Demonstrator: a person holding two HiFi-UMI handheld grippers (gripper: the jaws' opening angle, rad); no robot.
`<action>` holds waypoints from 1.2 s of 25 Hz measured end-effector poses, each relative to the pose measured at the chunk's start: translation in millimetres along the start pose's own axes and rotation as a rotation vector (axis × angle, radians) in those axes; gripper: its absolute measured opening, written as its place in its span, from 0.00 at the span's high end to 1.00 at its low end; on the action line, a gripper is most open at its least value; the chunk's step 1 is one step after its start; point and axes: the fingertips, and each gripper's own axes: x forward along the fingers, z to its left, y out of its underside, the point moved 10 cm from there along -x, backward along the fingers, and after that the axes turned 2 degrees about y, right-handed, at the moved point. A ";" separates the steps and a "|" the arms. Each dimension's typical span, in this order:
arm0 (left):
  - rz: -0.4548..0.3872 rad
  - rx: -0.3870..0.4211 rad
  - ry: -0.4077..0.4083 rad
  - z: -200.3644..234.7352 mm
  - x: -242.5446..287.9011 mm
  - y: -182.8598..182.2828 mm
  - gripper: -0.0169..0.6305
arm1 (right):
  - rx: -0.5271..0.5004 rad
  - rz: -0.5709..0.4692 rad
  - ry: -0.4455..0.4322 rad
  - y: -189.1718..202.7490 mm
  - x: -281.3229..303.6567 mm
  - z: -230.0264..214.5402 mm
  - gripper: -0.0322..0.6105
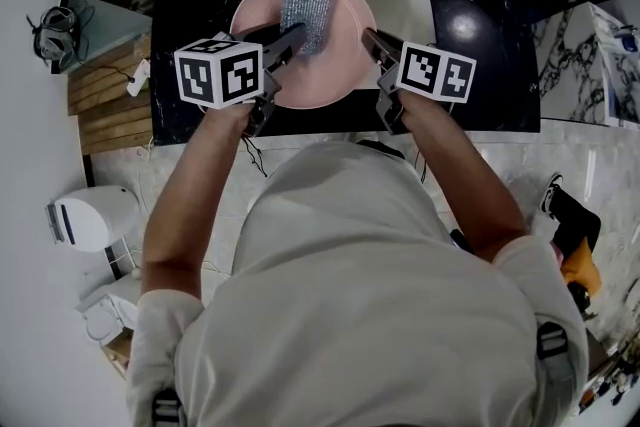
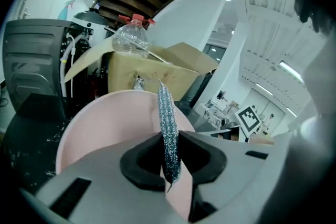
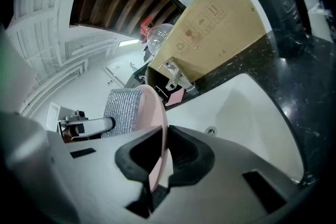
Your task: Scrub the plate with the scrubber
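Pink plate (image 1: 335, 70) is held over the white sink (image 1: 408, 0). Right gripper (image 1: 372, 42) pinches the plate's rim tight. Left gripper (image 1: 290, 40) is squeezed closed on the silver scrubber (image 1: 305, 5), which lies flat on the plate.

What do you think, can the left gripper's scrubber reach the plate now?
Probably yes: the scrubber in the left gripper lies over the plate, which the right gripper holds by its rim; nothing intervenes.
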 end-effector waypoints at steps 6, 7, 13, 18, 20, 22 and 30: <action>0.048 0.013 0.041 -9.4 21.9 1.2 0.87 | 0.009 -0.004 -0.007 0.8 -0.9 3.5 0.91; 0.048 0.012 0.034 -6.8 21.5 1.2 0.87 | 0.003 -0.008 -0.006 -0.3 -2.3 2.8 0.91; 0.020 -0.018 -0.026 16.0 4.5 -1.9 0.87 | -0.011 -0.004 0.004 -0.1 -6.7 -2.8 0.91; 0.004 -0.029 -0.106 40.9 -20.1 1.1 0.87 | -0.007 0.001 0.027 -0.1 -7.3 -11.7 0.91; 0.004 -0.037 -0.135 49.8 -30.0 5.5 0.87 | -0.003 0.000 0.037 -1.0 -7.8 -15.9 0.91; 0.006 -0.043 -0.161 57.0 -38.8 10.8 0.87 | 0.001 0.000 0.045 -3.0 -8.6 -19.9 0.91; -0.053 -0.085 -0.180 68.4 -65.9 23.8 0.86 | 0.009 0.027 0.097 -1.0 -9.3 -35.7 0.91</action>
